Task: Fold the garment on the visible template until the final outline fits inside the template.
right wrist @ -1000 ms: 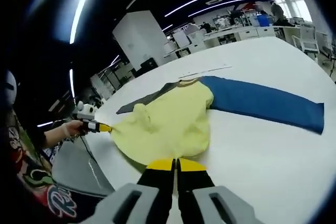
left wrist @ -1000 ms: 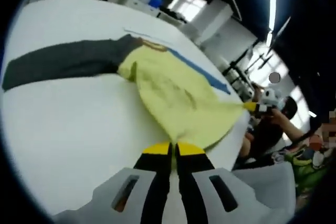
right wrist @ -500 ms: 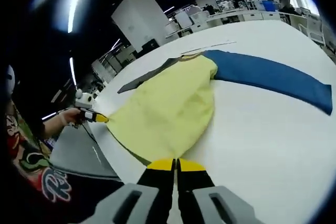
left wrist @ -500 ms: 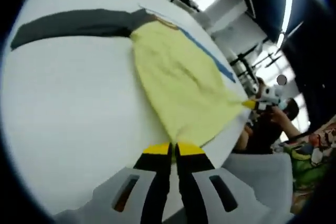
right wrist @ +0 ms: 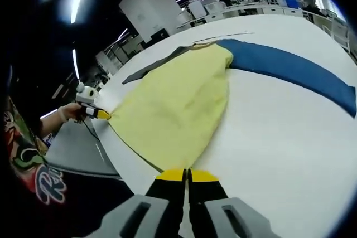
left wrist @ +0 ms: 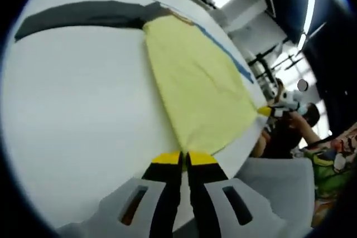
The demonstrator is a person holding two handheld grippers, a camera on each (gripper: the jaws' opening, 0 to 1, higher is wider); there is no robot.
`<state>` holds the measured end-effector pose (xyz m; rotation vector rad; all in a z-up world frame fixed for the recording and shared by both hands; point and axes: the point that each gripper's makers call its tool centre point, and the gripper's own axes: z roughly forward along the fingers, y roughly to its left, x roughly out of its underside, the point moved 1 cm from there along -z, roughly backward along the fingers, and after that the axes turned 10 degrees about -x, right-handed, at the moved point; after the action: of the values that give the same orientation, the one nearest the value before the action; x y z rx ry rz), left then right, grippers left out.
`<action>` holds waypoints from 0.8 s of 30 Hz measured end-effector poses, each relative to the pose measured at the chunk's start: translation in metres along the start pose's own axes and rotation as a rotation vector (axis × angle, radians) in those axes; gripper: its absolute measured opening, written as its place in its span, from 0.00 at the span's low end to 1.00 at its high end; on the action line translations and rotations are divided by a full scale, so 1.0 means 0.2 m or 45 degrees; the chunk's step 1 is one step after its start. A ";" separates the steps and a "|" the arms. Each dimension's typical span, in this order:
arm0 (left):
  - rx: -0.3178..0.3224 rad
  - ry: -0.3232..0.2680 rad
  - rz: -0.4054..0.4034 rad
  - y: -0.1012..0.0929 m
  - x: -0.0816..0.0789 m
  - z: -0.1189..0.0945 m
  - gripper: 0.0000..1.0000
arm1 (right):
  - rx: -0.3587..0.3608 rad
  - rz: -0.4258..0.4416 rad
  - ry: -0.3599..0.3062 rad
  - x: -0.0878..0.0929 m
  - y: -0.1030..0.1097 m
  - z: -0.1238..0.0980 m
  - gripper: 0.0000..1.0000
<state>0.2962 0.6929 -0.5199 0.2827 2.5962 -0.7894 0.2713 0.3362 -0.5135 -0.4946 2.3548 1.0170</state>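
Both tools pinch the hem corners of the yellow garment on the white desk.
Left tool [left wrist: 184, 159] and right tool [right wrist: 187, 175], jaws closed, hold the yellow cloth garment [right wrist: 173, 104] with grey sleeve [left wrist: 78, 14] and blue sleeve [right wrist: 290, 68] stretched flat over the broad white desk [left wrist: 72, 115]; a lit workshop lies behind.

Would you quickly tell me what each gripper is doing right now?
Left gripper: shut on the yellow garment at its hem corner.
Right gripper: shut on the yellow garment's other hem corner.
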 end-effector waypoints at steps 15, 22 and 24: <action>0.009 -0.023 -0.036 0.01 0.05 0.02 0.00 | 0.035 -0.024 0.010 0.03 -0.02 0.01 0.00; 0.022 -0.051 -0.026 0.00 0.05 0.02 0.01 | 0.040 -0.027 0.007 0.04 -0.03 0.01 0.00; 0.026 -0.060 -0.018 0.00 0.05 0.01 0.02 | 0.040 -0.032 0.004 0.04 -0.03 0.01 0.00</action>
<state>0.2886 0.6911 -0.5257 0.2485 2.5499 -0.8177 0.2686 0.3331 -0.5224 -0.5128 2.3578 0.9677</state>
